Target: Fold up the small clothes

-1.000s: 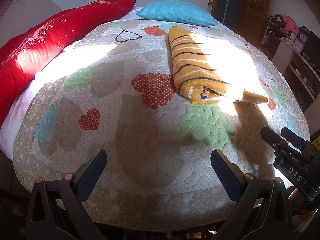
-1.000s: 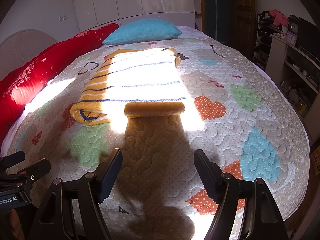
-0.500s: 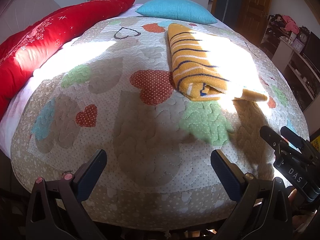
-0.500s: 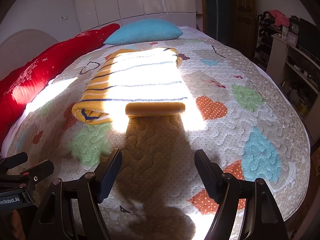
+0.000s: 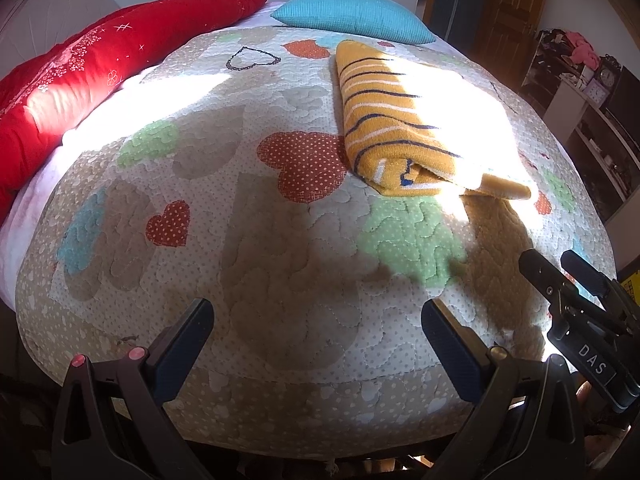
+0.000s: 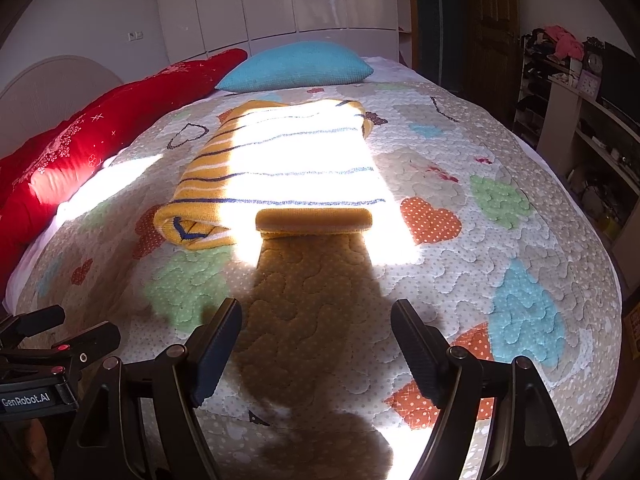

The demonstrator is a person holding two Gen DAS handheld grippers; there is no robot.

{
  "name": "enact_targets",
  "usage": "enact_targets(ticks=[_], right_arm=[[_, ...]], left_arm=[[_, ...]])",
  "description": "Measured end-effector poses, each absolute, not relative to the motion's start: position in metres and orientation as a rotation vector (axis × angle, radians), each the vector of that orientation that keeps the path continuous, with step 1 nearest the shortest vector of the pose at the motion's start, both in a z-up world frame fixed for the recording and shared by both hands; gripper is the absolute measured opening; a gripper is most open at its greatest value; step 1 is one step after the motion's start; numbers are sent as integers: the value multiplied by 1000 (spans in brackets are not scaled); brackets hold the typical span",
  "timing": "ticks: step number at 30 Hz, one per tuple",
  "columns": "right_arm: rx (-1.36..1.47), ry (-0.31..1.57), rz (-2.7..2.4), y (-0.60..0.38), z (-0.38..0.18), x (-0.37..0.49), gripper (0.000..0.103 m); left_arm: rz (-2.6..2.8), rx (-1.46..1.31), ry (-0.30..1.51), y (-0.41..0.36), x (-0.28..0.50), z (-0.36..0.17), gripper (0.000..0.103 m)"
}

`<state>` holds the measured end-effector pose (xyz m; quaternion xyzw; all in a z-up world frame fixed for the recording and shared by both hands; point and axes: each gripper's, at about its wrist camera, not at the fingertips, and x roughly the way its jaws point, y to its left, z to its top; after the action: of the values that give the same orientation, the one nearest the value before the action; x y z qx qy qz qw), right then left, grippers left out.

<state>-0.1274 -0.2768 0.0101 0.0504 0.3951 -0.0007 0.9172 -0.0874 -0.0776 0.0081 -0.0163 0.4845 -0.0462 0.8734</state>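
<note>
Both grippers moved a little nearer the bed, fingers wide apart and holding nothing; the folded striped top (image 6: 280,164) lies straight ahead of the right gripper (image 6: 316,344), its length running away, farther from the left gripper (image 5: 318,340).

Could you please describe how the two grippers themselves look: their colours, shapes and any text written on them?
Both are black plastic frames with triangular cut-outs. The left gripper has two long flat fingers with dark blue pads and small pink-red knobs on its frame. The right gripper is built the same way, with metal pivot bolts. Each shows a white label in the other's view: "DAS" on the right, "GenRobot.AI" on the left.
</note>
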Motion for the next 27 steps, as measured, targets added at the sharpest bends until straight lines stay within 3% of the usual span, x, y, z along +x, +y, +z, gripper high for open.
enact_targets(ticks=[27], right_arm=[[116, 817, -10, -283, 6, -127, 83]], left_arm=[[-104, -46, 1032, -76, -87, 2, 103]])
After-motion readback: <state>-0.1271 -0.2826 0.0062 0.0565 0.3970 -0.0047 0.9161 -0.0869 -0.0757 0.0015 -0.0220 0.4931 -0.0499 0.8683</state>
